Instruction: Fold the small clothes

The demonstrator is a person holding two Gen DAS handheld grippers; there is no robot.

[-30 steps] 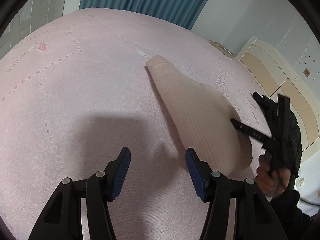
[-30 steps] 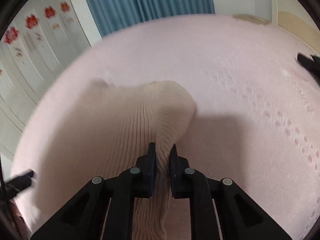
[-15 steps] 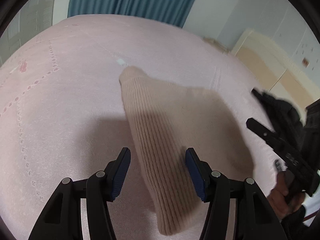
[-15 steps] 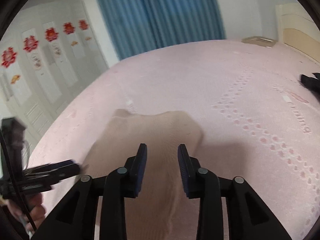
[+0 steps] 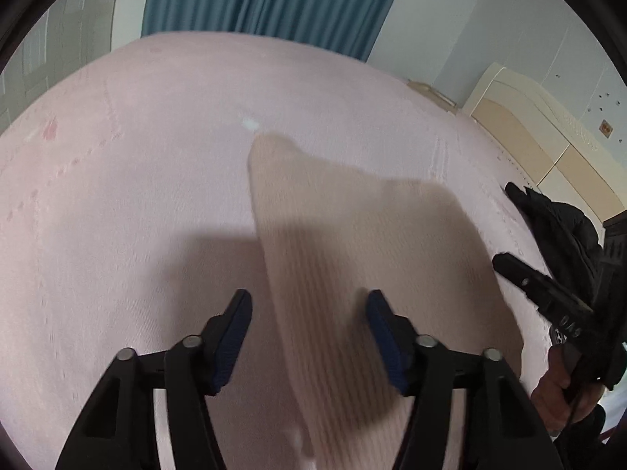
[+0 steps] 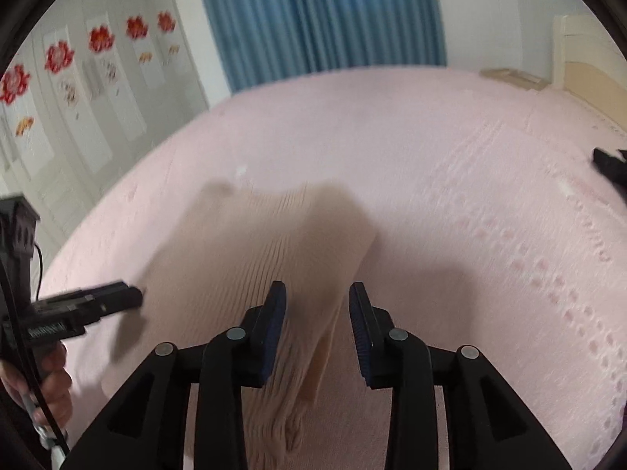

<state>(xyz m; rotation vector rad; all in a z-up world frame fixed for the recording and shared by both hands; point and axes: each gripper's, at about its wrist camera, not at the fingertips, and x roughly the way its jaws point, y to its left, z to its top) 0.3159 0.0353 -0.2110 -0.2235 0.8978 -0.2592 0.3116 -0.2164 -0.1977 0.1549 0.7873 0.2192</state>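
A beige ribbed knit garment (image 5: 352,243) lies folded on the pink bed; it also shows in the right wrist view (image 6: 254,258). My left gripper (image 5: 309,337) is open and empty, hovering over the garment's near end. My right gripper (image 6: 317,325) is open and empty, just above the garment's folded edge. The right gripper also shows at the right of the left wrist view (image 5: 540,293), and the left gripper at the left of the right wrist view (image 6: 86,309), beside the garment.
The pink bedspread (image 5: 137,196) has dotted embroidery. A black garment (image 5: 556,223) lies at the bed's right side. A cream headboard (image 5: 548,133) and blue curtains (image 6: 313,19) stand beyond. White wardrobe doors with red flower stickers (image 6: 58,55) stand at left.
My right gripper let go of the beige garment, opened and drew back. The garment now lies folded over. My left gripper moved over the garment's near end, still open.
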